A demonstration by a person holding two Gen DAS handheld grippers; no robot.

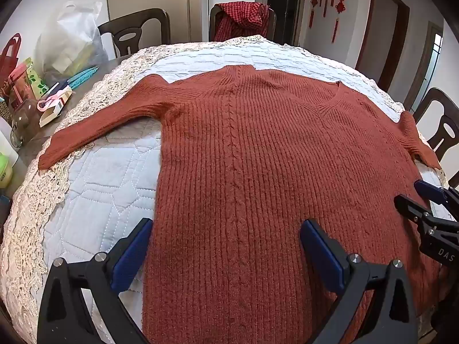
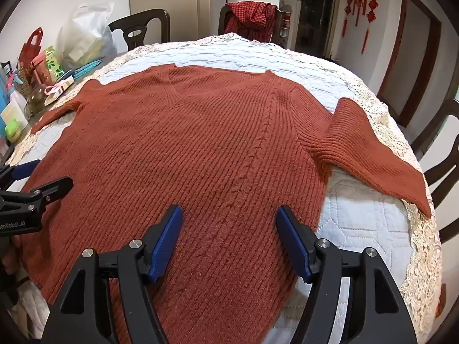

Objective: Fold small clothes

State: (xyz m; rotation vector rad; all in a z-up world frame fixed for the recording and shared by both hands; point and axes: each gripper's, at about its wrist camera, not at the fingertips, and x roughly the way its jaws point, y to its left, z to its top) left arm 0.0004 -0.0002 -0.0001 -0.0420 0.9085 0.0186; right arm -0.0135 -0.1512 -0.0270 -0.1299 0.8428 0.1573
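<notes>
A rust-red ribbed knit sweater (image 1: 258, 157) lies flat and spread out on the quilted white table cover (image 1: 100, 186), V-neck at the far side and both sleeves angled outward. My left gripper (image 1: 226, 229) hovers open over the sweater's near left part, with nothing between its blue pads. My right gripper (image 2: 229, 218) hovers open over the near right part of the sweater (image 2: 186, 143), also holding nothing. Each gripper shows at the edge of the other's view: the right gripper (image 1: 421, 195) and the left gripper (image 2: 46, 176). The right sleeve (image 2: 373, 154) drapes toward the table's edge.
Clutter stands along the table's left side: a plastic bag (image 1: 71, 37), boxes, a jar (image 1: 23, 120) and bottles. Dark wooden chairs (image 1: 137, 28) ring the table; the far one carries a red checked cloth (image 1: 243, 20). A lace trim (image 2: 413, 229) edges the cover.
</notes>
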